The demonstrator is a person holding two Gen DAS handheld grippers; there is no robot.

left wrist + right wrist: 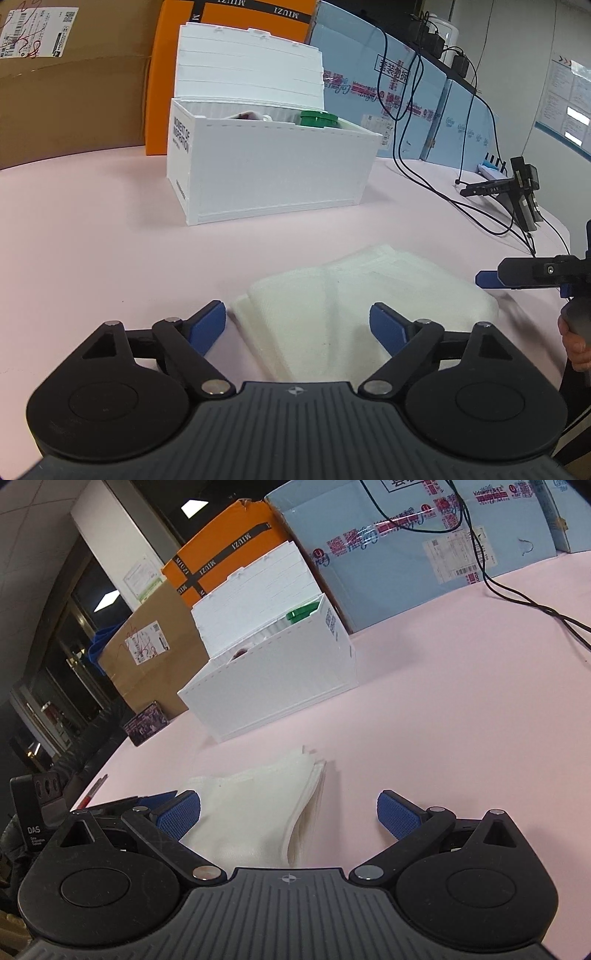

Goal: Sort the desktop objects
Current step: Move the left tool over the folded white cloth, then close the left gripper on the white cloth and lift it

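With the folded cloth lying on the pink surface near the open white box, both the left gripper and right gripper have jaws wide and empty, so each should straddle an edge and close low to catch every layer.

The pale pink surface carries a white storage box with its lid tipped up. In front of the box, a little apart from it, lies a folded white cloth. Behind the box stand a brown carton, an orange carton and a light blue carton, all resting on the surface. Black cables trail across it to the right of the box, toward a black device.
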